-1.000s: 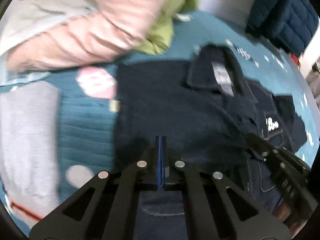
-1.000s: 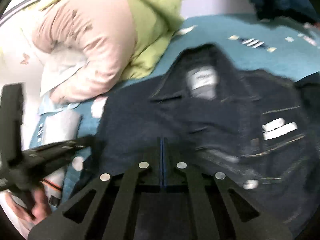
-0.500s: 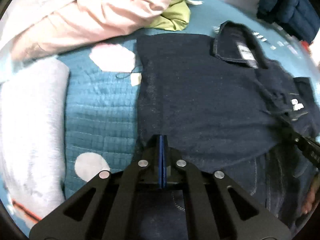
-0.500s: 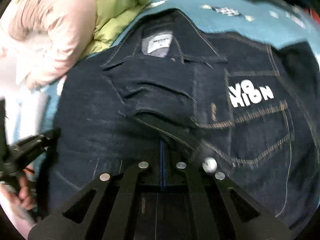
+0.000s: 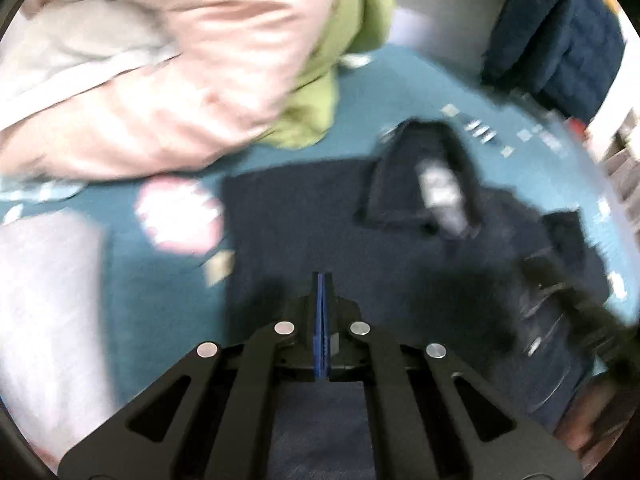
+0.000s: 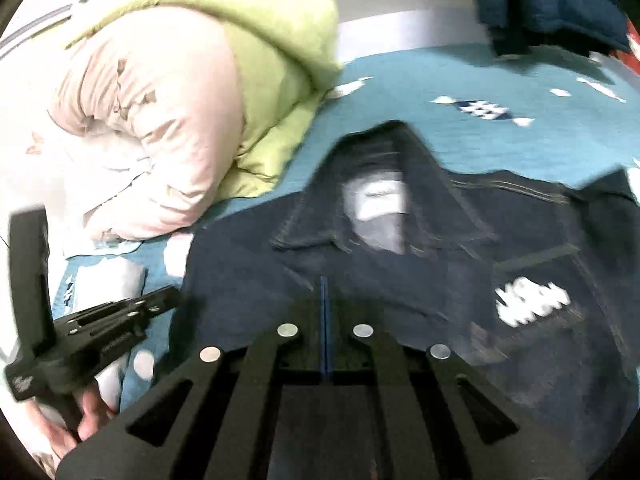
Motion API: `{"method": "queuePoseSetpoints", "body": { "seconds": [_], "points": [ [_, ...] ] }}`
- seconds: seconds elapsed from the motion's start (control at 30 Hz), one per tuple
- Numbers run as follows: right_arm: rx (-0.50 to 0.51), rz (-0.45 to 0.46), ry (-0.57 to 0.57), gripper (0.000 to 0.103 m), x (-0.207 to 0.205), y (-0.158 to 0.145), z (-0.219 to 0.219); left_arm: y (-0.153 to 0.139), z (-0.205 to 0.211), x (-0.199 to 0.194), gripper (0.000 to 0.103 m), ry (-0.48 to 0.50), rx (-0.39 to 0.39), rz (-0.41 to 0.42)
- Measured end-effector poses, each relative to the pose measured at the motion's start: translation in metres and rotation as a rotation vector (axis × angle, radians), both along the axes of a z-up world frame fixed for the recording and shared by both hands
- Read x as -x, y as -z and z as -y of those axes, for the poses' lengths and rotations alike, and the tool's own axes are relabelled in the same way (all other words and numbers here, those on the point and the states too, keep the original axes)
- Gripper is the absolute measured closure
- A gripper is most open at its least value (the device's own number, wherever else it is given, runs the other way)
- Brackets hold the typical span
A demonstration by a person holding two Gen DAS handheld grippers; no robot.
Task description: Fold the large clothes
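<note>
A dark denim jacket (image 5: 304, 216) lies spread on a teal quilted bedspread (image 5: 160, 280), collar (image 5: 404, 184) and white neck label away from me. It also shows in the right wrist view (image 6: 256, 264), with white lettering on the chest (image 6: 532, 302). My left gripper (image 5: 322, 280) is shut, with denim cloth passing under its fingers at the lower hem. My right gripper (image 6: 324, 284) is shut on the jacket's near edge. The left gripper also shows at the left of the right wrist view (image 6: 160, 298). Both views are blurred.
A pile of pink (image 5: 192, 80) and lime green puffy clothes (image 6: 260, 56) lies at the far left. A grey-white garment (image 5: 44, 312) lies along the left edge. A navy quilted jacket (image 5: 556, 36) hangs at the far right.
Both grippers dropped toward the jacket half a second ago and have since lifted and pulled back, so the collar sits farther away; both stay shut on the denim.
</note>
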State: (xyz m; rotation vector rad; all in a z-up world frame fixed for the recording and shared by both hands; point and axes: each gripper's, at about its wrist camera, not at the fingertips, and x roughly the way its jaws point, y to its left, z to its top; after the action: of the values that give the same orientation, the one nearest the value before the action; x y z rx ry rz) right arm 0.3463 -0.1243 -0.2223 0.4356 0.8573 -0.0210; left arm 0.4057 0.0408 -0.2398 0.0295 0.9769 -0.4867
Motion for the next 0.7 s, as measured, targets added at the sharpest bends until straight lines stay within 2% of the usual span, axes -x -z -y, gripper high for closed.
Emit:
{"method": "queuePoseSetpoints", "body": {
  "seconds": [0.1,0.2,0.23,0.27,0.37,0.43,0.5,0.6,0.67,0.7],
  "points": [
    [0.014,-0.057,-0.043,0.103,-0.031,0.04,-0.009,0.026,0.022,-0.022,0.103,0.008,-0.003,-0.034],
    [-0.008,-0.085,-0.04,0.103,-0.035,0.063,0.003,0.06,0.026,-0.035,0.103,-0.011,-0.015,-0.082],
    [-0.03,-0.081,-0.012,0.103,-0.03,0.063,0.012,0.061,0.022,-0.034,0.102,-0.007,0.008,-0.069],
    [-0.002,-0.085,0.037,0.103,-0.025,0.059,0.021,0.062,0.02,-0.032,0.102,-0.008,-0.005,-0.059],
    [-0.005,-0.087,0.063,0.103,-0.01,0.055,0.045,0.057,0.011,-0.032,0.101,-0.061,-0.072,-0.037],
    [0.067,-0.101,0.078,0.103,0.001,0.051,0.051,0.055,0.002,-0.036,0.101,-0.103,-0.128,-0.021],
    [0.062,-0.105,0.1,0.103,0.01,0.049,0.06,0.053,-0.009,-0.038,0.101,-0.1,-0.105,-0.038],
    [0.137,-0.13,0.194,0.103,0.024,0.048,0.073,0.05,-0.013,-0.037,0.101,-0.131,-0.159,-0.011],
    [0.09,-0.172,0.21,0.103,0.026,0.069,0.09,0.055,-0.016,-0.04,0.101,-0.133,-0.148,-0.027],
    [0.034,-0.152,0.214,0.103,0.03,0.076,0.099,0.058,-0.018,-0.041,0.101,-0.137,-0.141,-0.035]
  ]
}}
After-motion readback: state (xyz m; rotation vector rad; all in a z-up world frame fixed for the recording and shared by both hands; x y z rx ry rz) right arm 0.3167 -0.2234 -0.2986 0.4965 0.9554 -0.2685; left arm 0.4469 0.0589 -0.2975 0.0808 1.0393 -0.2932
